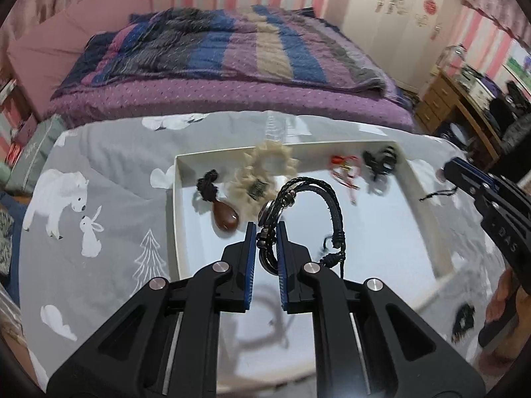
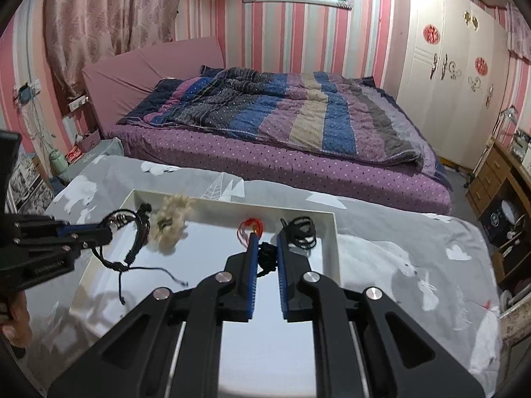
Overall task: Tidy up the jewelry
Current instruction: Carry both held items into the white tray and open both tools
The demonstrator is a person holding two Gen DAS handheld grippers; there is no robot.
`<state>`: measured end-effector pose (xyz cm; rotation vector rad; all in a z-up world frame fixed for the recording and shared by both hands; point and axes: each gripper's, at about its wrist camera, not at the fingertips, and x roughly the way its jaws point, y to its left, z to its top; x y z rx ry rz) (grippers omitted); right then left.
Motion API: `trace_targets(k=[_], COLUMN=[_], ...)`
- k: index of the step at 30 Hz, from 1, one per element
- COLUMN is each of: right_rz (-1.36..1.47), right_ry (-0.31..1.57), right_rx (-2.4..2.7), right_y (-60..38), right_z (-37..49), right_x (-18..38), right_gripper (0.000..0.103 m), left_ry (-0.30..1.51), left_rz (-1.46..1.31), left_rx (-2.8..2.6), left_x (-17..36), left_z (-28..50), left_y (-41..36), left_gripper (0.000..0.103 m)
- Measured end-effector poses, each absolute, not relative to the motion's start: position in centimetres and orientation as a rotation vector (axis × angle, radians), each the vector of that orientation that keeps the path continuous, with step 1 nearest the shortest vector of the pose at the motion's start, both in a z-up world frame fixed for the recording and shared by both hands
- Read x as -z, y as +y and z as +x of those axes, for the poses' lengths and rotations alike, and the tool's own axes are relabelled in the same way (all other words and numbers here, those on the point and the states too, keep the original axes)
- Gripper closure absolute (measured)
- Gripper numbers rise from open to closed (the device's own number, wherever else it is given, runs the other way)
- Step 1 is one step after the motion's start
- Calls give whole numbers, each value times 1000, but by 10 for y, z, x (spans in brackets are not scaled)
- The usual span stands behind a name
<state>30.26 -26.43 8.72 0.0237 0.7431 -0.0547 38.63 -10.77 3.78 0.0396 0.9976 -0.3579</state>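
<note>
My left gripper (image 1: 267,230) is shut on a black braided leather bracelet (image 1: 313,187), which arcs up above a white tray (image 1: 175,199). In the right wrist view that left gripper (image 2: 103,230) hangs over the tray's left side, the bracelet (image 2: 132,238) trailing loose cords. My right gripper (image 2: 265,243) is shut on a small black knotted cord piece (image 2: 268,255) above the tray (image 2: 333,232). In the tray lie a brown pendant (image 1: 226,219), a cream scrunchie (image 1: 265,167), a red piece (image 1: 345,169) and a black cord bundle (image 1: 380,162).
The tray rests on a grey cloth printed with animals (image 1: 99,165). A small dark item (image 1: 463,321) lies on the cloth right of the tray. Beyond stands a purple bed (image 2: 282,139), with a wooden desk (image 2: 497,179) to the right.
</note>
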Motion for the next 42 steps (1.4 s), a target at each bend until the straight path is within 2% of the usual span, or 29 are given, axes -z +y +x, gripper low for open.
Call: trace_targets(k=[10,15,21,38,42], right_rz=[66,80,98,108,100], right_ry=[817,860,924,955,967], right_rx=[69,87,97,106,106], right_y=[-268,-272,-277,-278,-278], right_z=[354,362,366,372,373], right_x=[-19,0,13,20,22], right_gripper=[92,92,92,92,92], left_ry=[1043,1039,1035,1016,1011], left_rz=[85,108,114,125,133], left_rx=[308,286,272,260,264], left_x=[17,28,32,34,34], left_z=[410,413,410,407,404], left_y=[-134,-140,-140,-146,-147], left_gripper=[93,93,93,92,89])
